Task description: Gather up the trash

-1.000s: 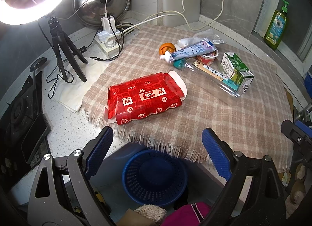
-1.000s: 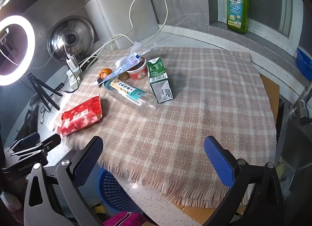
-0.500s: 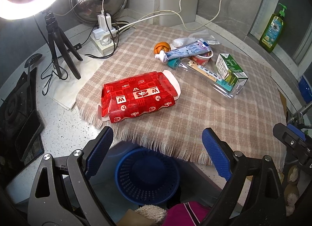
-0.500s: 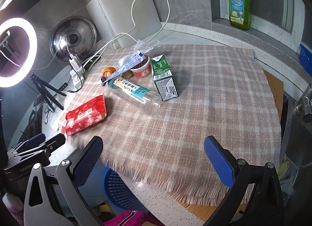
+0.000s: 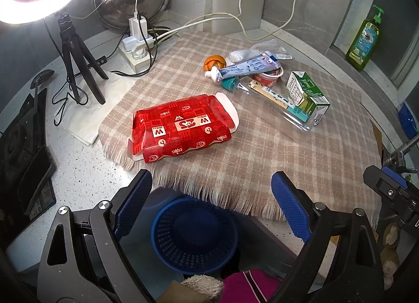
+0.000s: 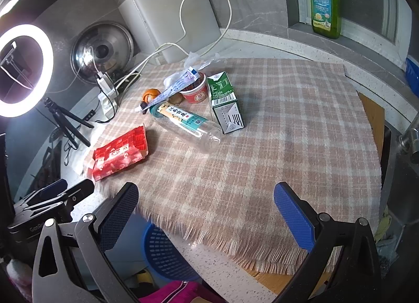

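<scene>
While you hold both grippers above the near edge of the plaid cloth, the left gripper and right gripper have jaws wide w/ nothing between them. Trash lies on the cloth: red pack near the left edge; farther back a bottle on its side, touching the green carton. A tube rests across the red cup, w/ an orange peel just beside. Your blue basket sits on the floor below the cloth's fringe, directly under the left gripper.
</scene>
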### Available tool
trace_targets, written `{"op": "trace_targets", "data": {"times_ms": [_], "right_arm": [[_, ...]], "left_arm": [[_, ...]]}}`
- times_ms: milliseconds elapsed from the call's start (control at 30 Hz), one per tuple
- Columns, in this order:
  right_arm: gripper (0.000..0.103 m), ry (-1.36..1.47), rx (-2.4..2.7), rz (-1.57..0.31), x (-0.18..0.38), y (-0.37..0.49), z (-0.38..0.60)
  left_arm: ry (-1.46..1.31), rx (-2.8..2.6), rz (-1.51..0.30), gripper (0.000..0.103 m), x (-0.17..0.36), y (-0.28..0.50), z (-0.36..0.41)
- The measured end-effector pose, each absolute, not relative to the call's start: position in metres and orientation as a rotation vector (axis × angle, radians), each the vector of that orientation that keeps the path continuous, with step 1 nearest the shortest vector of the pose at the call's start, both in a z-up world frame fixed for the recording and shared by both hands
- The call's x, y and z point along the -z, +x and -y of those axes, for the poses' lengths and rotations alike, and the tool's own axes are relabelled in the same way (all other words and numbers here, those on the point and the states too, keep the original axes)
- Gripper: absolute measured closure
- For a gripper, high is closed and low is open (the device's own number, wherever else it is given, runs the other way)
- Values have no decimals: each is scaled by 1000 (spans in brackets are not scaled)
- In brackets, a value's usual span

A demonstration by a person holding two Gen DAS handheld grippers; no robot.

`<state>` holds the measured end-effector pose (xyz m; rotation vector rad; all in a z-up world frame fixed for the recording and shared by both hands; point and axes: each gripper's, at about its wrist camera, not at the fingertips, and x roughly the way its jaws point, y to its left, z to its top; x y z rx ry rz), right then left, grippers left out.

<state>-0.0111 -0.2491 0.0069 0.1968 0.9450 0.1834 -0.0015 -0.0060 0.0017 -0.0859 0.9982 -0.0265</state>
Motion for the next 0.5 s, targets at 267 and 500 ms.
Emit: {"op": "trace_targets", "data": {"times_ms": [267,500], "right_arm": [[1,198,-182,-947,-7,-11,250],[1,204,-183,-953,-6,-10,250]], "left_arm": [[-86,27,-1000,8,-2,-1,5],[-88,26,-1000,8,-2,-1,5]]}}
